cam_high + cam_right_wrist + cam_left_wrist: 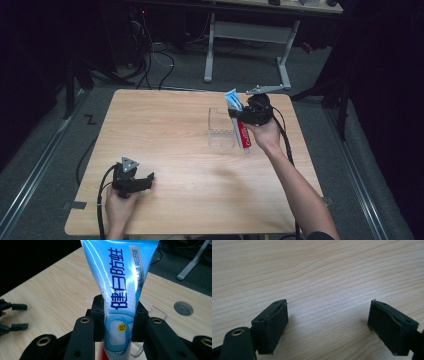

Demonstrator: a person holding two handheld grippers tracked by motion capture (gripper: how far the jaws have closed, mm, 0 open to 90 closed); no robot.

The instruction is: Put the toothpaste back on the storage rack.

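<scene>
Right gripper [117,322] — fingers pinching the toothpaste tube [120,285] at mid-body, held clear of the worktop [170,135] just beside the clear plastic holder [221,129] (blue crimped end up). Left gripper [328,322] — fingers spread, nothing between them, low over bare wood near the front edge.

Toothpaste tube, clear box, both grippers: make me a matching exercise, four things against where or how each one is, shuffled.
Things:
1. toothpaste tube
2. clear box
3. left gripper
4. right gripper

States:
A. jaws open over bare wood
B. clamped between two black jaws
C. standing on the table, nothing in it
D. raised beside the box, shut on something

Pairs: 1-B, 2-C, 3-A, 4-D
</scene>
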